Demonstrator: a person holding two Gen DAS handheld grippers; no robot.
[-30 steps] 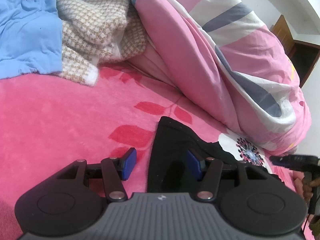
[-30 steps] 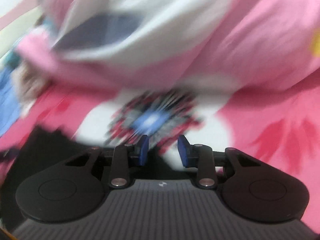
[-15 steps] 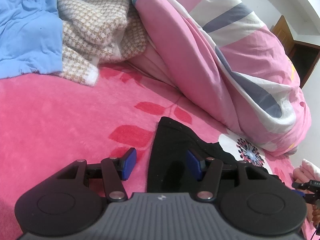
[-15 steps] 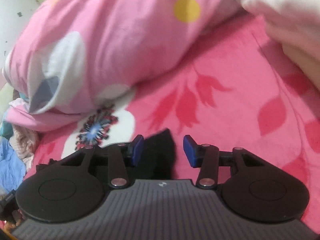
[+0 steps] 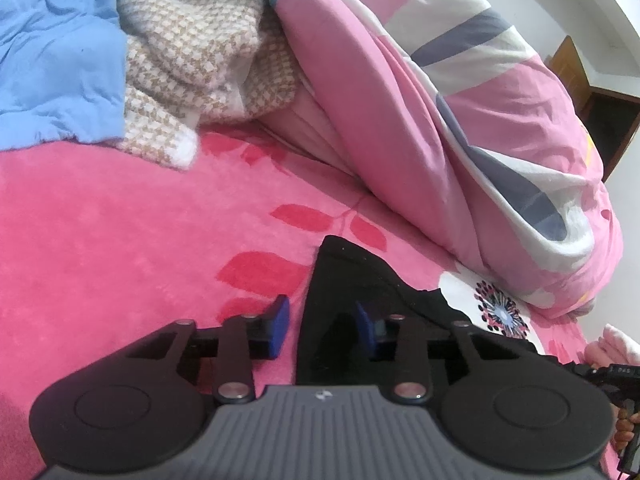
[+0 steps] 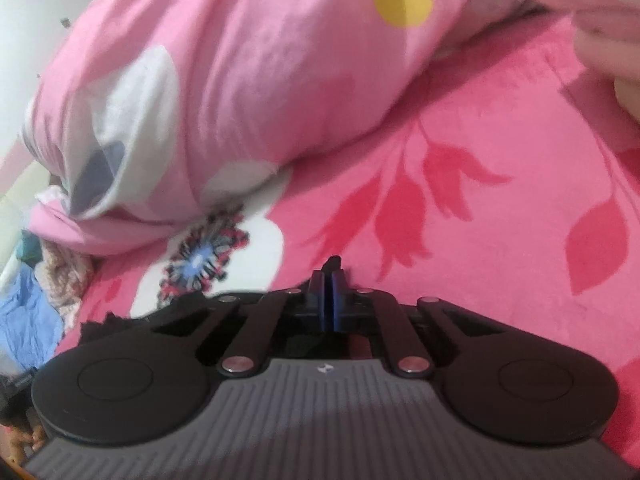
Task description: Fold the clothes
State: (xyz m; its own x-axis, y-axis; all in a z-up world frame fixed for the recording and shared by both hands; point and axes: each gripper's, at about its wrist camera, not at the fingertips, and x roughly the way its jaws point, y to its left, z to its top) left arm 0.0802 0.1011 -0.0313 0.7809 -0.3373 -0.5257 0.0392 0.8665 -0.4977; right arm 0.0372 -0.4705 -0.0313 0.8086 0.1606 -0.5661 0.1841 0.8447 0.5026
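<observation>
A black garment point(image 5: 352, 276) lies flat on the pink floral blanket point(image 5: 100, 240). My left gripper point(image 5: 322, 320) hovers low over the garment's left edge, jaws closing. That edge runs between the blue pads point(image 5: 280, 316), which stand apart from the cloth. In the right wrist view my right gripper point(image 6: 329, 284) is shut on a corner of the black garment point(image 6: 332, 262), and a small black tip pokes out above the closed pads. More of the black cloth shows to the lower left, behind the gripper body.
A bulky pink quilt point(image 5: 440, 120) with grey and white patches lies just beyond the garment. A blue garment point(image 5: 52, 60) and a beige houndstooth knit point(image 5: 200, 56) lie at the far left. Pale pink folded cloth point(image 6: 592, 12) lies at the far right.
The left jaws have narrowed around the garment's edge while that hand stayed put. The right gripper swung across to the garment's corner and shut on it.
</observation>
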